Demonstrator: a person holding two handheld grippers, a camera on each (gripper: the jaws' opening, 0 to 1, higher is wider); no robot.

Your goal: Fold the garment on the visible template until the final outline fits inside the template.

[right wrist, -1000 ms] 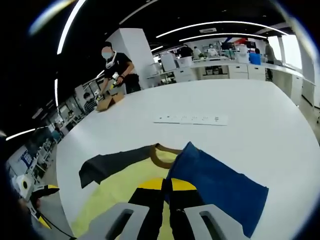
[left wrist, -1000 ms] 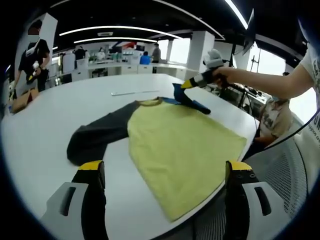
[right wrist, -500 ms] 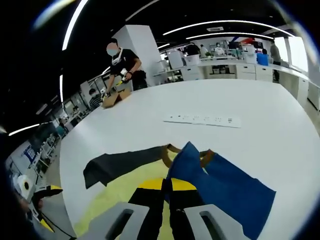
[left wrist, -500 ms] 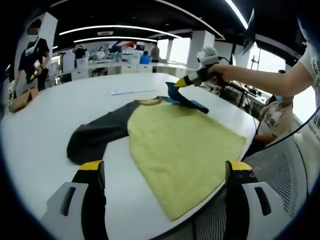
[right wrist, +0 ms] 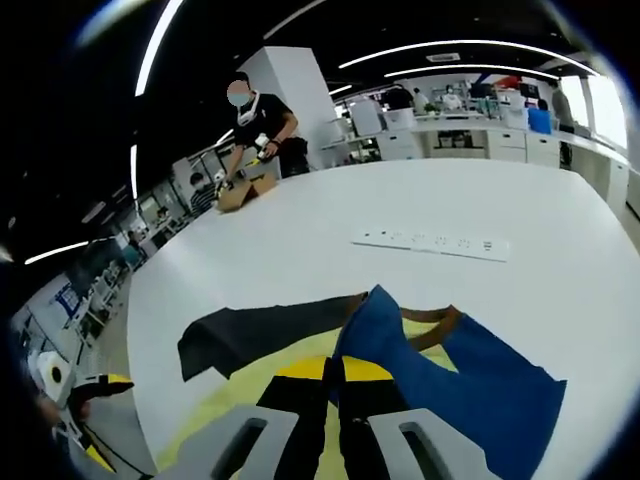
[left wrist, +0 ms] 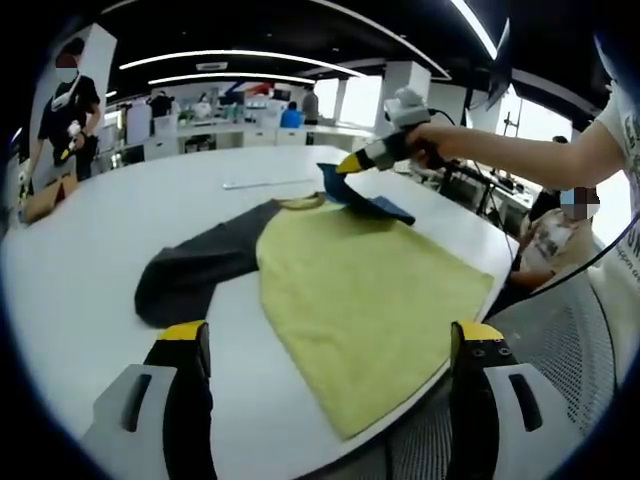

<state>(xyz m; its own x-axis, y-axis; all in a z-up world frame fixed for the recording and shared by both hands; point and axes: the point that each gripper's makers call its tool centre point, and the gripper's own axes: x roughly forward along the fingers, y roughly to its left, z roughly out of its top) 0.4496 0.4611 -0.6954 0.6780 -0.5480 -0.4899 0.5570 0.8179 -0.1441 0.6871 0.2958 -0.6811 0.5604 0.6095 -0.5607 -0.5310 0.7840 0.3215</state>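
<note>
A raglan shirt lies flat on the white table (left wrist: 90, 260): yellow body (left wrist: 370, 300), dark grey sleeve (left wrist: 195, 275) spread to the left, brown collar (right wrist: 430, 325). My right gripper (right wrist: 335, 368) is shut on the edge of the blue sleeve (right wrist: 450, 385). In the left gripper view it (left wrist: 348, 165) holds that blue sleeve (left wrist: 360, 198) raised above the table near the collar, the cloth hanging down to the shoulder. My left gripper (left wrist: 330, 340) stands open over the shirt's near hem, with nothing between its jaws.
A white power strip (right wrist: 430, 243) lies on the table beyond the shirt. The table's edge runs just right of the yellow hem, with a mesh chair (left wrist: 560, 330) beside it. A person (right wrist: 260, 125) works at a cardboard box (right wrist: 245, 192) at the far side.
My right gripper has lifted the blue sleeve and carried it inward toward the collar, so more of the collar shows. The left gripper and the rest of the shirt have stayed put.
</note>
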